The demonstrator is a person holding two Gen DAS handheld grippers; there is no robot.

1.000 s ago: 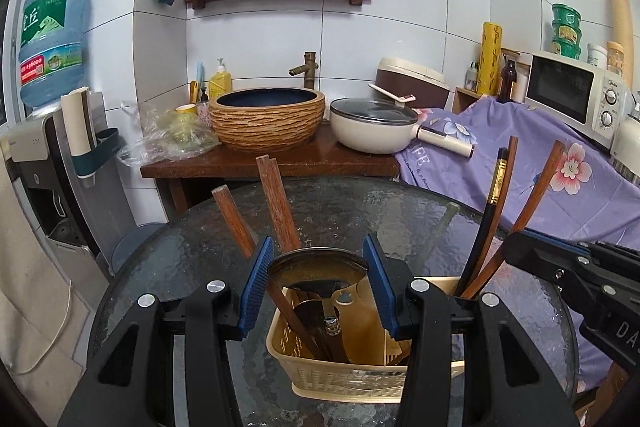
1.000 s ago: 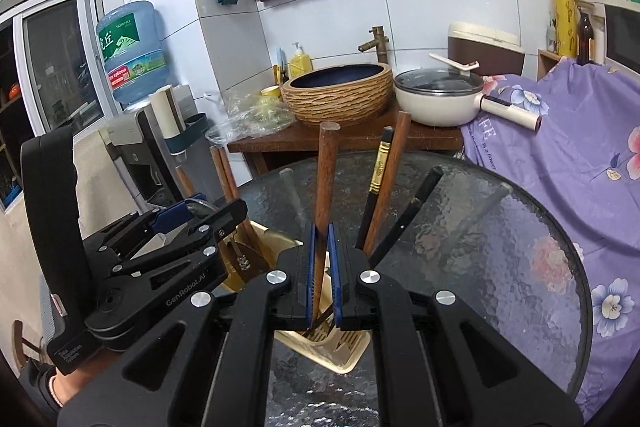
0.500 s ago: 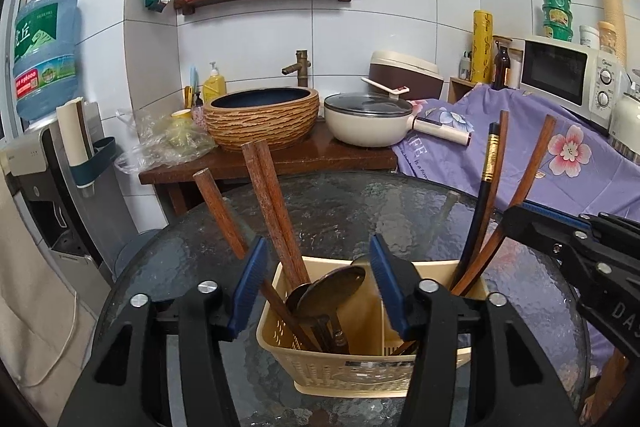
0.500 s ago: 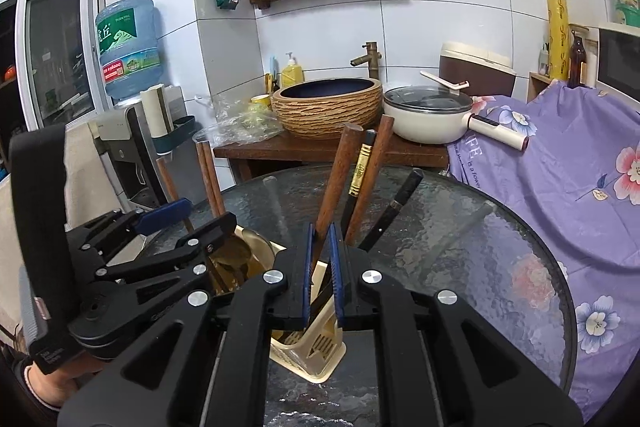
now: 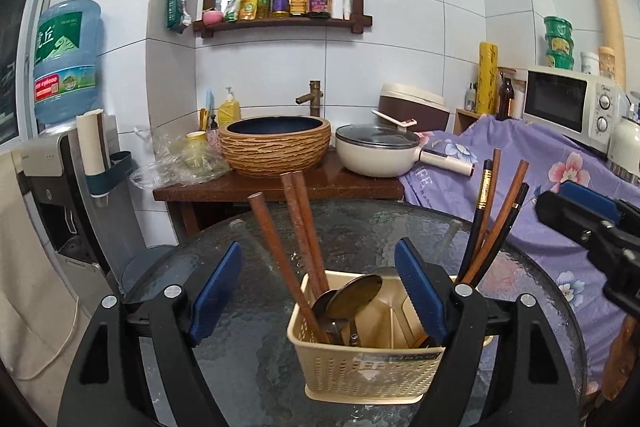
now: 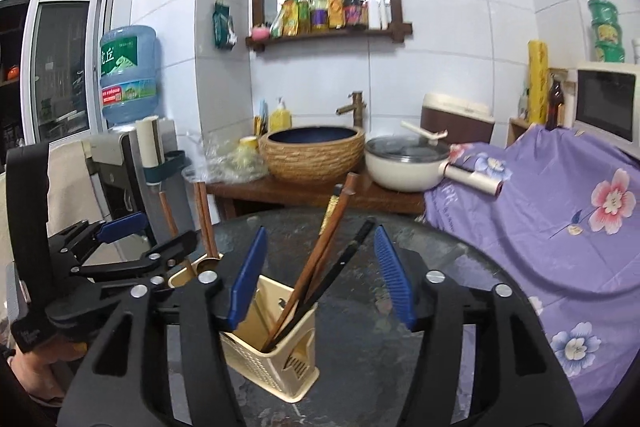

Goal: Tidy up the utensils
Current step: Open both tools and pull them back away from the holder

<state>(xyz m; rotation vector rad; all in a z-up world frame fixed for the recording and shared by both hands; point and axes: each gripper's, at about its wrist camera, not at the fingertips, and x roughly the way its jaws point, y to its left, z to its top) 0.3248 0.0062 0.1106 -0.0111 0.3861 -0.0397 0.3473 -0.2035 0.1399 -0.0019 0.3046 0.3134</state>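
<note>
A beige plastic utensil basket [image 5: 372,367] stands on the round glass table [image 5: 360,235]. Its left part holds brown wooden handles [image 5: 304,235] and metal spoons [image 5: 352,297]. Its right part holds chopsticks [image 5: 494,223]. My left gripper [image 5: 320,291] is open and empty just in front of and above the basket. In the right wrist view the basket [image 6: 264,355] sits low in the middle with the chopsticks [image 6: 324,259] leaning out. My right gripper [image 6: 320,275] is open and empty around the chopsticks' upper part, not touching them.
Behind the table stands a wooden stand with a woven basin [image 5: 276,143] and a cream pan [image 5: 376,151]. A purple flowered cloth [image 6: 560,211] covers furniture at the right, with a microwave [image 5: 568,107] above. A water dispenser [image 5: 64,75] stands at the left.
My left gripper let go of the metal spoon, which now rests in the basket, and backed off, opening wide. My right gripper opened off the wooden-handled utensil and pulled back; it now stands in the basket.
</note>
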